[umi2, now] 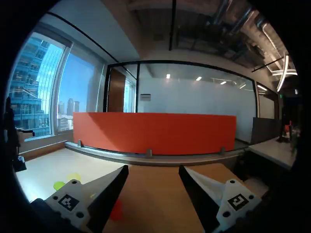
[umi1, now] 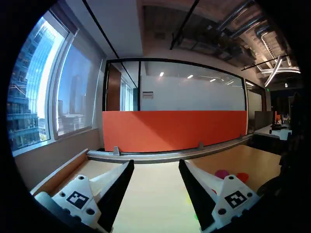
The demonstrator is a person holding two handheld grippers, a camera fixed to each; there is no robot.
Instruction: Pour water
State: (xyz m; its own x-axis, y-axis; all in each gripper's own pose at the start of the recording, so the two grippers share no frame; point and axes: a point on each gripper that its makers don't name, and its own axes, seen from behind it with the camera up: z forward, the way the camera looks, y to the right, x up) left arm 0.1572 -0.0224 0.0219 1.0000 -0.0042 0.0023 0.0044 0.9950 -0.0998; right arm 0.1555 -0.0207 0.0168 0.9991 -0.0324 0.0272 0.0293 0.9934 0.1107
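- Left gripper (umi1: 156, 171): released, jaws spread wide, nothing between them. Both fingers (umi1: 116, 186) are black on the inner face and white outside, each with a square marker (umi1: 77, 199) near its base.
- Below and ahead of it: a pale wooden surface (umi1: 155, 202), bare in the gap between the fingers.
- Just right of its right finger: a magenta disc (umi1: 222, 173) and a red disc (umi1: 242, 177) flat on the surface, close together. A yellow-green patch (umi1: 188, 200) shows at that finger's inner edge, mostly hidden.
- Straight ahead, at the far edge of the surface: an orange partition (umi1: 175, 130) on a grey rail, with a glass wall behind. A tall window (umi1: 39, 97) is off to its left, with towers outside.
- Right gripper (umi2: 153, 171): also let go, jaws well apart, gap empty. Same finger build.
- Under it the surface (umi2: 155, 202) is darker brown; the part off to its left is paler and sunlit.
- Left of its left finger: a green disc (umi2: 58, 185) and a yellow disc (umi2: 74, 176), near each other. A red disc (umi2: 116, 211) sits at that finger's inner edge, partly covered.
- Ahead: the orange partition (umi2: 155, 132) again, square on.
- Dark shape at the far left of the right gripper view; cannot tell what it is.
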